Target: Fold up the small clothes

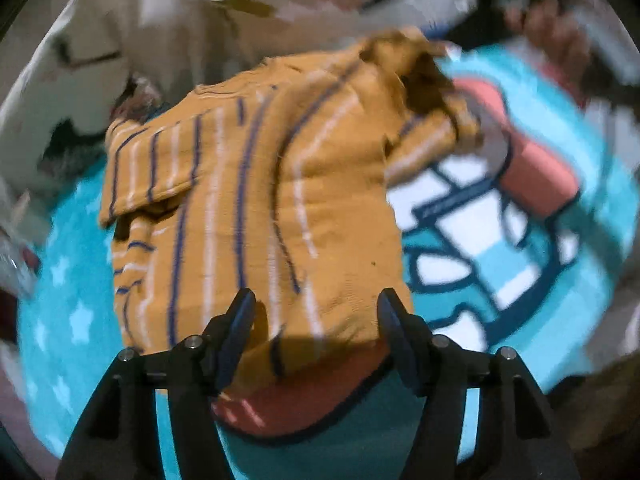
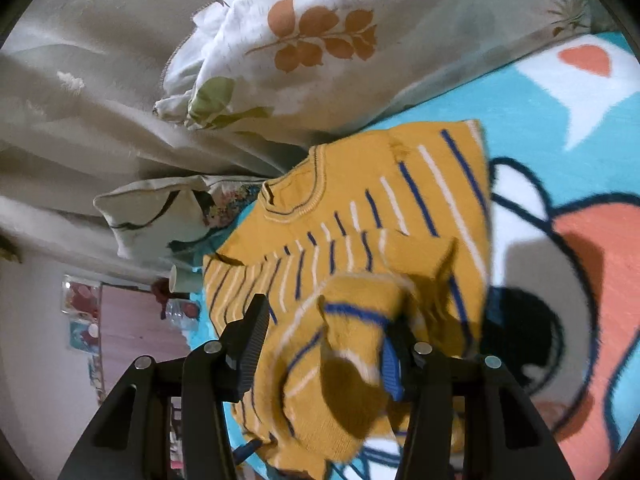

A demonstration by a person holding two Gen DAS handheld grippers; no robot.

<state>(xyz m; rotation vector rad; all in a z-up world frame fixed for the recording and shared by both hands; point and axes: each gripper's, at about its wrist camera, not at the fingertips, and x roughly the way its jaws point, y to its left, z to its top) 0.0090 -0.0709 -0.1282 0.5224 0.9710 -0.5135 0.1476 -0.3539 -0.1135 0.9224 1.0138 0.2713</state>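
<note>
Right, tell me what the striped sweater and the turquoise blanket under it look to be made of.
Striped sweater: looks like soft matte knit, probably cotton or acrylic; ribbed neckline and fine knit texture show. Turquoise blanket: looks like plush fleece, likely synthetic; fuzzy nap blurs the edges of its printed cartoon shapes. Exact fibres can't be confirmed.

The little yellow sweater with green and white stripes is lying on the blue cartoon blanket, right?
Not quite. The stripes on the yellow sweater are blue and white, not green; the right wrist view shows them clearly. It does lie on the blue cartoon blanket.
</note>
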